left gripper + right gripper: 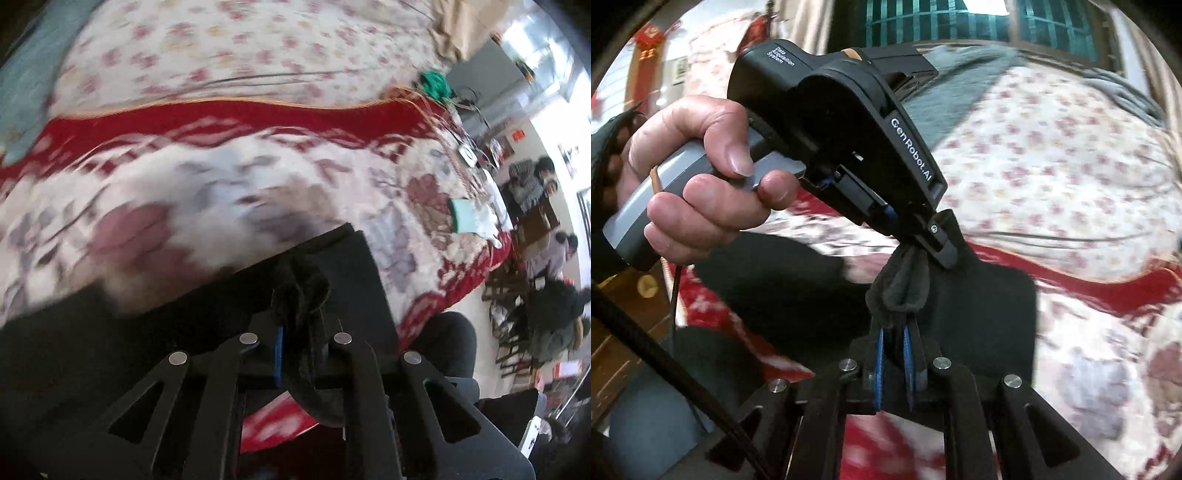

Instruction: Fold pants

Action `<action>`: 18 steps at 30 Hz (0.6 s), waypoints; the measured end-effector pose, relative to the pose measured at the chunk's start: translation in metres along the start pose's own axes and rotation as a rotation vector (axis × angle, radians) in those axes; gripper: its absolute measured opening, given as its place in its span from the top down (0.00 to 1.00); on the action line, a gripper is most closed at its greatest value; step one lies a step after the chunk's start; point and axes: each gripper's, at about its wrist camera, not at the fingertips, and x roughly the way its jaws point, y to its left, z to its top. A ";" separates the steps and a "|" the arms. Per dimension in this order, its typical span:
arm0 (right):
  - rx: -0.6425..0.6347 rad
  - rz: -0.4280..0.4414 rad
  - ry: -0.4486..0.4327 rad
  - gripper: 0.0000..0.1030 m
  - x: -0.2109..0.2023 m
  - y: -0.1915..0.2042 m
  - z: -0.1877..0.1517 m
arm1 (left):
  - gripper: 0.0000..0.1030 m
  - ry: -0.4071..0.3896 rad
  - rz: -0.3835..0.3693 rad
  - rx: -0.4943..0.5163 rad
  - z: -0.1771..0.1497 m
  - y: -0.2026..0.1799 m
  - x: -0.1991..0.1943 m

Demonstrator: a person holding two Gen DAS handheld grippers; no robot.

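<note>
Both grippers are clamped on the same bunched edge of the black pants [982,314], which hang lifted above the floral blanket [221,192] on the bed.

The right gripper [895,332] has its jaws drawn nearly together, blue pads pressing a thick roll of fabric. The left gripper [940,245], held by the person's left hand [698,177], bites the same roll just above the right gripper, almost touching it. The left wrist view confirms the left gripper [301,317] is pinched tight on dark cloth.

Risks noted:
- The two grips sit too close together on the roll. Judged likely: the cloth sags below the grippers unevenly and the fold lands crooked on the blanket.
- Several layers are gathered in each bite. A layer may slip free under swing, dropping one leg.
- Both views are motion-blurred, suggesting fast travel; a jerk could pull the fabric out of the pads.
- A teal-edged pad [463,216] and a green bundle [436,85] lie on the blanket beyond the pants; trailing cloth could drag them.
</note>
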 end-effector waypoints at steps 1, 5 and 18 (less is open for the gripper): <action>-0.004 0.010 0.004 0.91 0.006 0.008 0.002 | 0.92 -0.002 0.002 -0.015 -0.004 0.012 -0.005; -0.032 0.032 0.039 0.91 0.036 0.053 0.011 | 0.92 -0.012 -0.020 -0.091 -0.025 0.064 -0.018; -0.081 -0.079 0.120 0.91 0.087 0.095 0.005 | 0.90 -0.034 -0.036 -0.130 -0.031 0.106 -0.003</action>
